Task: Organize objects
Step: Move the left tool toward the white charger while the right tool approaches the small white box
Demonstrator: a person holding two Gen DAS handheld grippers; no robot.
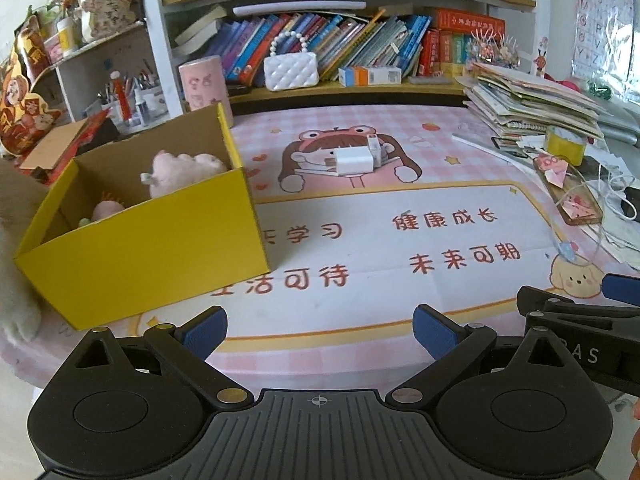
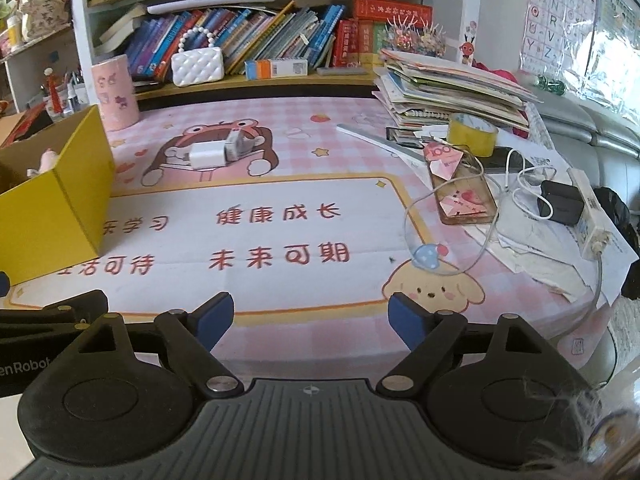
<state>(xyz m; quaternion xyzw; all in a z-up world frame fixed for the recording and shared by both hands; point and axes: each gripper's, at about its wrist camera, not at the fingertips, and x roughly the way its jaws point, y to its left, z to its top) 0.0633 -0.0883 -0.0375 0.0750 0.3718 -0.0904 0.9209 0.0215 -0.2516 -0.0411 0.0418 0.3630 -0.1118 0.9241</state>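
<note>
Landmark: yellow box (image 1: 152,240), an open cardboard carton with brown inner walls, standing on the desk mat (image 1: 400,236) at its left end.

Contents of the yellow box: one pink plush toy (image 1: 184,172) lying against the far wall; a second, smaller pink item (image 1: 106,210) nearer the front wall, partly hidden, kind not legible.

Right of the yellow box, further back on the mat: white charger plug (image 1: 354,160), lying on the printed cartoon girl's face; a small grey-white item (image 1: 374,144) touches its far side.

Behind the yellow box: pink cylindrical holder (image 1: 204,84), upright at the foot of the bookshelf (image 1: 340,88). On that shelf, right of the holder: white quilted handbag (image 1: 291,68) with a bead handle.

Well to the right of the yellow box, at the mat's far end: stack of papers and booklets (image 2: 452,92); yellow tape roll (image 2: 472,134) in front of the stack; clear phone case (image 2: 460,196) with folded pink notes; white cable (image 2: 516,184); black adapter (image 2: 560,202).

Left gripper (image 1: 320,330): blue-padded jaws spread wide, nothing between them, above the mat's near edge, just right of the yellow box's front corner.

Right gripper (image 2: 311,318): jaws likewise wide apart and empty, above the near edge, well right of the yellow box.
</note>
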